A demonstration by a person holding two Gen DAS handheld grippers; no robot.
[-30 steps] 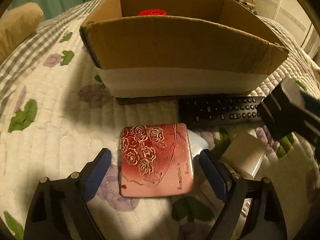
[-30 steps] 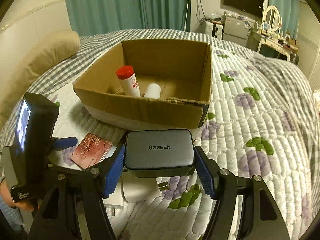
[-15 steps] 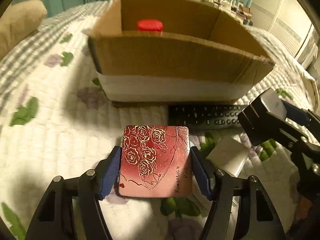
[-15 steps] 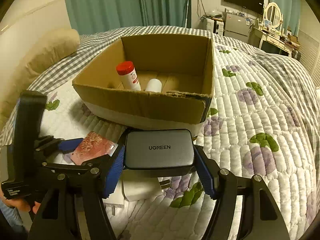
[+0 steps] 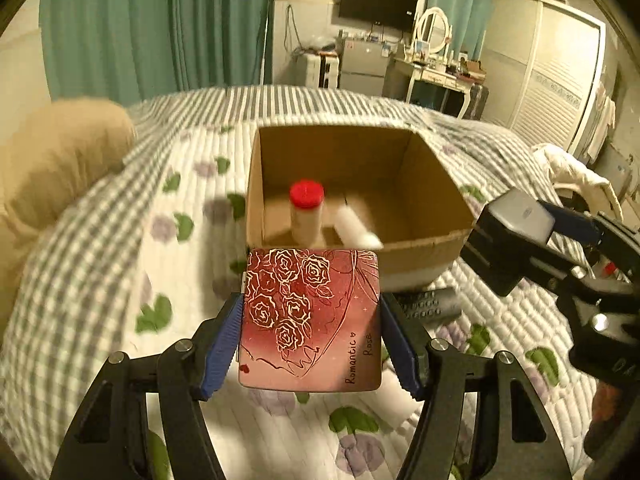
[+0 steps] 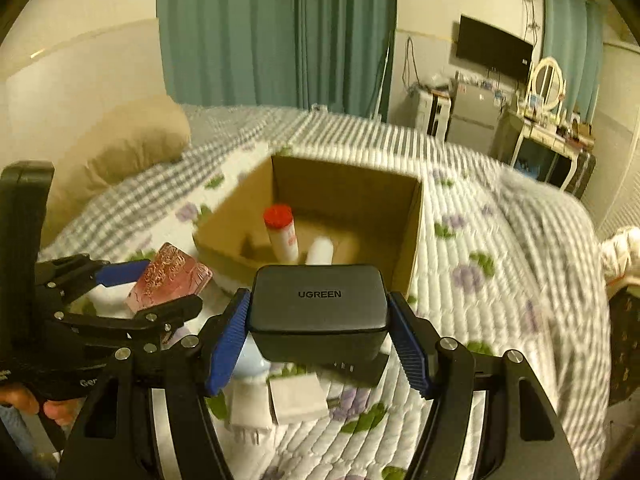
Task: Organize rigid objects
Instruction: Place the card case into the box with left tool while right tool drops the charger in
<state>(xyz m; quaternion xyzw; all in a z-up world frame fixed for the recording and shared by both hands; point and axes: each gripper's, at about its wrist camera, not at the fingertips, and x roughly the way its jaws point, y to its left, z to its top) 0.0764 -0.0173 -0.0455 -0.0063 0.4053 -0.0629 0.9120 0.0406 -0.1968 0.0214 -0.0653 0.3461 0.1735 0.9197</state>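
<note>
both tongs are loaded above the bed: the left tongs clamp a flat pink rose-printed square tin by its side edges, the right tongs pinch a dark grey ugreen charger block. either could slip from so narrow an edge grip, or clip the near wall of the open brown cardboard box ahead. the tin lies flat, its hinge to the left; the charger's long axis spans the pads.

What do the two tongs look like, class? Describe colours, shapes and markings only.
Both the left tongs and the right tongs have black angular frames with silver bolts and ribbed blue pads. The left body carries partly hidden white lettering. No cables or sleeves are visible.
</note>
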